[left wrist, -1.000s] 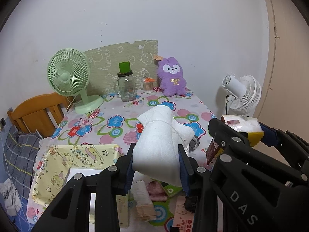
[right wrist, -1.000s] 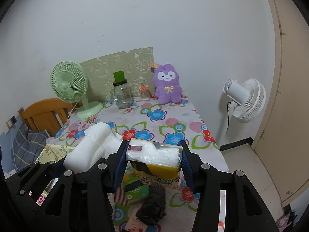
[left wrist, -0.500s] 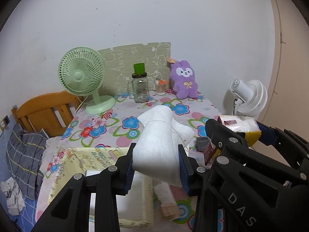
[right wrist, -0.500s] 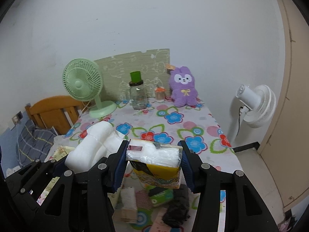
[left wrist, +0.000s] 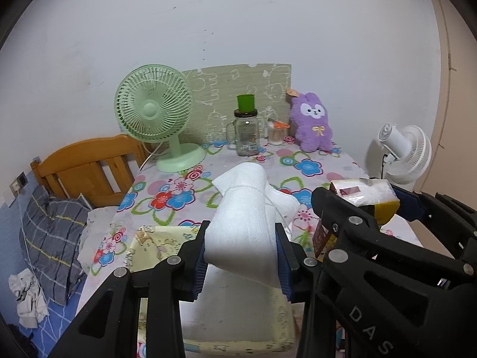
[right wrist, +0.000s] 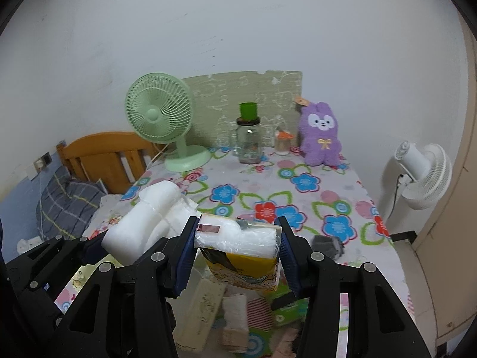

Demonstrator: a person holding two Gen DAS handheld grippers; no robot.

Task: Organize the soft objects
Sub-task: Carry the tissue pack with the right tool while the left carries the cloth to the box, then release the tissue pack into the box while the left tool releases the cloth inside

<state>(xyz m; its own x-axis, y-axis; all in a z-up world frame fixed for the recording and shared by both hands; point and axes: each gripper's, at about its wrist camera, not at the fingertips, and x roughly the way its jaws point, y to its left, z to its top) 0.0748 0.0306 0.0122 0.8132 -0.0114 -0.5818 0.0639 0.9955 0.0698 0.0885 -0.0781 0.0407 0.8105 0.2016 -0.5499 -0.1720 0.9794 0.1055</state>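
My left gripper [left wrist: 241,258] is shut on a white foam roll [left wrist: 243,205] tied with string, held above a pale yellow fabric box [left wrist: 155,238] with a white inside. To its right, my right gripper [right wrist: 237,253] is shut on a tissue pack [right wrist: 241,271] with yellow print and clear wrap. The pack [left wrist: 366,192] also shows at the right of the left wrist view. From the right wrist view the foam roll [right wrist: 146,217] hangs at the left. The tissue pack hovers over the box's right rim [right wrist: 202,307] and the loose items beside it.
On the flowered tablecloth [right wrist: 304,197] lie a rolled cloth [right wrist: 235,319], a green packet [right wrist: 286,310] and a dark grey bundle [right wrist: 326,246]. At the back stand a green fan [left wrist: 155,110], a glass jar [left wrist: 246,134] and a purple plush [left wrist: 313,125]. A white fan [left wrist: 399,152] is right, a wooden headboard [left wrist: 86,164] left.
Both grippers have moved left across the table, each keeping its grip. The yellow box has come from the lower left to right under the foam roll.
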